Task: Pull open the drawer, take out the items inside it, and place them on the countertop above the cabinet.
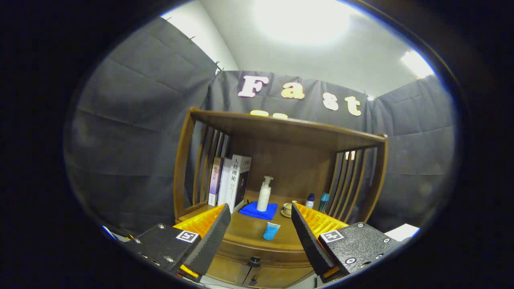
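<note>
gripper (pixel 261 228) spread wide, gripping nothing, hanging in front of the wooden cabinet (pixel 281 136). drawer (pixel 257 257) down low between the fingers, shut from the look of it, dark knob (pixel 253 263) poking out, contents hidden. blue cup (pixel 271 231) on the countertop (pixel 249 228) just ahead, pump bottle (pixel 264 194) on a blue cloth (pixel 259 210) further back, small stuff beside it too tiny to make out.

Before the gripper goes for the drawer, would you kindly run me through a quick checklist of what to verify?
1. Gripper open, holding nothing: ok.
2. Drawer knob in sight, below and between the fingers: ok.
3. Gripper level with knob: not ok, it sits higher, facing the countertop.
4. Drawer shut, contents unseen: cannot tell what is inside.
5. Free countertop space around the blue cup: ok.
6. Pump bottle upright on the blue cloth, set back from the front edge: ok.
</note>
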Motion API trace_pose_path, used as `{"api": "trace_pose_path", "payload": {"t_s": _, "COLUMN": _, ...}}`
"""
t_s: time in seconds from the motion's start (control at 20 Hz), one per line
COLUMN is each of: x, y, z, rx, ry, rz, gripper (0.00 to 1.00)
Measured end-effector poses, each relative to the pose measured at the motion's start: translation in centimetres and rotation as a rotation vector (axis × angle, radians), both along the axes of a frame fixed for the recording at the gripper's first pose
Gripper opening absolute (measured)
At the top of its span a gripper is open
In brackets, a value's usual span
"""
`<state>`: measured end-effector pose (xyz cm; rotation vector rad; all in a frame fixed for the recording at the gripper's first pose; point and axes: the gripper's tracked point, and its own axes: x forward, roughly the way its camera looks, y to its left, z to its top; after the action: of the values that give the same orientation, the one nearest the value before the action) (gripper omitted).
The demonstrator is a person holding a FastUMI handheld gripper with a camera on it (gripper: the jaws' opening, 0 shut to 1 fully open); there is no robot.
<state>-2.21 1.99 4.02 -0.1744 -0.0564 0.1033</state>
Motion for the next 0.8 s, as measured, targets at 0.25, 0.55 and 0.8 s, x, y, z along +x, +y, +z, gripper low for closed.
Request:
{"api": "trace_pose_path", "payload": {"t_s": 0.25, "x": -6.5, "y": 0.9, "z": 3.5, "rx": 0.138, "ry": -0.033, "rz": -0.023, "gripper": 0.94}}
{"api": "trace_pose_path", "payload": {"t_s": 0.55, "x": -9.5, "y": 2.5, "z": 3.8, "rx": 0.021, "ry": -0.095, "rz": -0.130, "gripper": 0.94}}
{"api": "trace_pose_path", "payload": {"t_s": 0.8, "x": -10.2, "y": 5.1, "z": 2.1, "rx": 0.045, "ry": -0.051, "rz": -0.078, "gripper": 0.94}}
